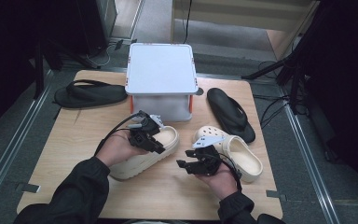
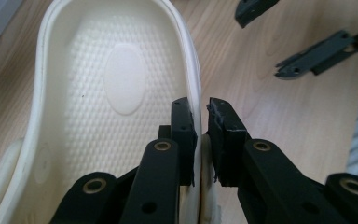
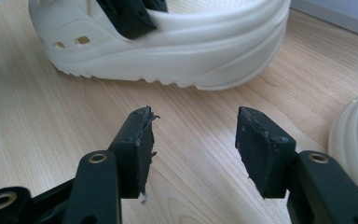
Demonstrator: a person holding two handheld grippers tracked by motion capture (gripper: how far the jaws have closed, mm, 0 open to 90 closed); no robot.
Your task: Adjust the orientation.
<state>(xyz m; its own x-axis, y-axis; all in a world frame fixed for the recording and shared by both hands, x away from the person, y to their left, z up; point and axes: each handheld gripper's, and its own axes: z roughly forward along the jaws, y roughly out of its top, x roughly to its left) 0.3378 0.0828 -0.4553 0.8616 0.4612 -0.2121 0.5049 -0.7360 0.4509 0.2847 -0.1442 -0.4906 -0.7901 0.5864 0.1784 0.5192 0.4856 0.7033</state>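
On the wooden bench [image 1: 168, 196], the left hand-held gripper [image 1: 153, 143] sits at centre frame in the high view, its jaws pinching the side wall of a cream clog [image 1: 142, 158]. The left gripper view confirms this: one jaw lies inside the clog [image 2: 98, 93], the other outside, with the rim clamped between them. The right hand-held gripper [image 1: 184, 164], lower centre of the high view, has its jaws spread and grips nothing; in the right gripper view it hovers over bare wood with the held clog [image 3: 168, 51] ahead. A second cream clog [image 1: 240, 156] lies just right of it. A grey lidded box [image 1: 161, 70] stands at upper centre, with a black sandal [image 1: 89, 94] at its left and another black sandal [image 1: 230, 113] at its right.
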